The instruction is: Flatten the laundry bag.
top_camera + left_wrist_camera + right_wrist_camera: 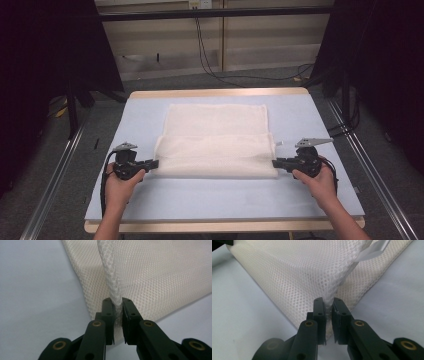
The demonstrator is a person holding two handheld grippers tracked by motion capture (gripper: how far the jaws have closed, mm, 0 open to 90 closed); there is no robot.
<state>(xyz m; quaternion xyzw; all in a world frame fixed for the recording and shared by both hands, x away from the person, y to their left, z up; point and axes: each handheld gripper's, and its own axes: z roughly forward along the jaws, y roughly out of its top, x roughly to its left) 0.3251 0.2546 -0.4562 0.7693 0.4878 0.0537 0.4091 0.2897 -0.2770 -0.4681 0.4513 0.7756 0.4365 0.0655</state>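
**Both Grippers Clamped on a Folded Mesh Cloth**

As we looked from the near edge of the table (220, 200), we saw two forearms come in from below, each hand around a black gripper. Our left gripper (152, 163) had its jaws pinched together on the left end of the white mesh cloth (216, 141); in the left gripper view the left gripper (117, 305) pressed on a bunched, cord-like edge of the mesh cloth (160, 272). Our right gripper (276, 163) was likewise clamped on the right end, and in the right gripper view the right gripper (328, 304) squeezed a raised fold of the mesh cloth (299, 270). Between the grippers the near part was folded over. Farther off, the cloth lay flat at mid-table. Beyond it, cables (210, 60) trailed over the floor.
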